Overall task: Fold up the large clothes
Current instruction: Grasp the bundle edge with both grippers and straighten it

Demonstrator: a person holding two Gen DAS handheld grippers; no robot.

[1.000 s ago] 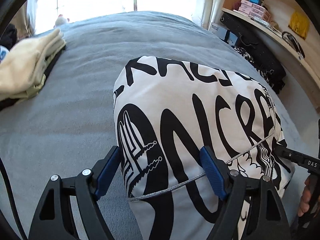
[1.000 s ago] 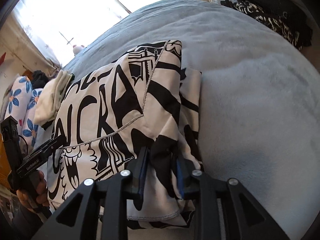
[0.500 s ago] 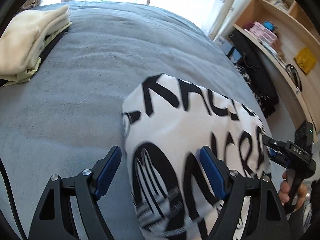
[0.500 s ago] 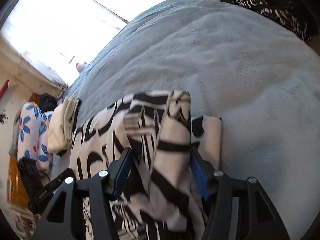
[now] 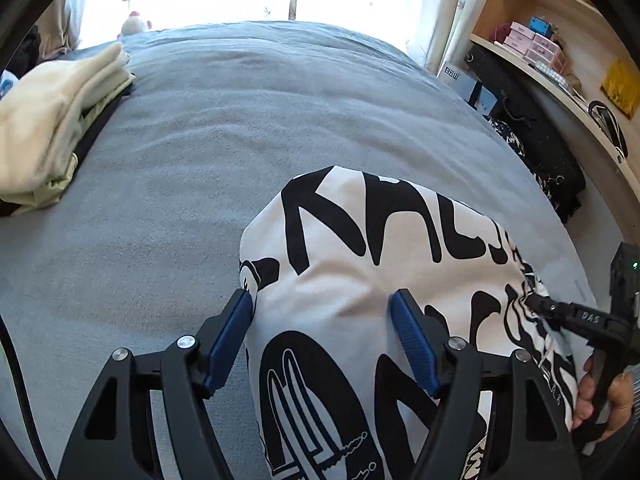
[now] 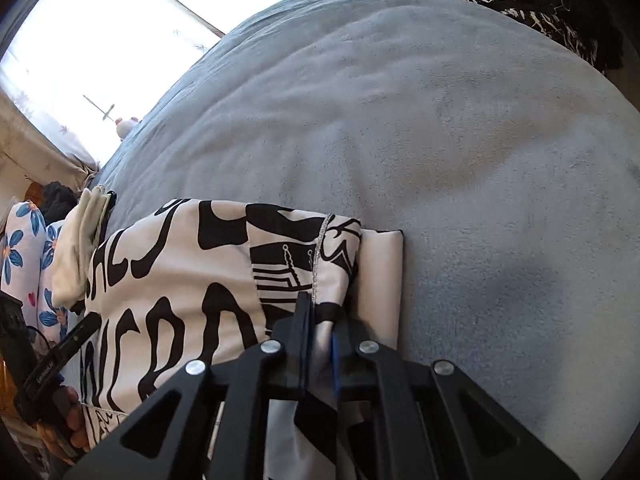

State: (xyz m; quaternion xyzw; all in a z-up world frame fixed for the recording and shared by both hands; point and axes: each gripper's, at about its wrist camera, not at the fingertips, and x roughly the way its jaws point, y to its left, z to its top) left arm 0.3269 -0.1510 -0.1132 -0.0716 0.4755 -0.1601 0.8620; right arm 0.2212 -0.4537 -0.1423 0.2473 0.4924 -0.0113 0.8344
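Note:
A white garment with bold black lettering (image 5: 360, 248) lies partly folded on the grey bed (image 5: 240, 120). My left gripper (image 5: 324, 320) straddles its near left part. The blue pads (image 5: 412, 344) stand wide and are closing, one at the cloth's left edge, the other resting on top. My right gripper (image 6: 320, 320) is closing its jaws on a bunched fold at the garment's (image 6: 180, 272) right edge, next to a stitched hem. In the left wrist view the right gripper (image 5: 538, 305) pinches that edge, with a hand (image 5: 600, 400) on its handle.
A stack of cream folded clothes (image 5: 52, 120) sits at the bed's far left, with a floral pillow (image 6: 24, 248) beside it. A small plush toy (image 5: 134, 26) is by the window. Wooden shelves (image 5: 560, 60) and a black bag (image 5: 532, 132) line the right side.
The right jaws widened, then closed on a fold of the garment's edge. The garment now sits lower and nearer in both views, its hem turned over. The left jaws narrowed a little.

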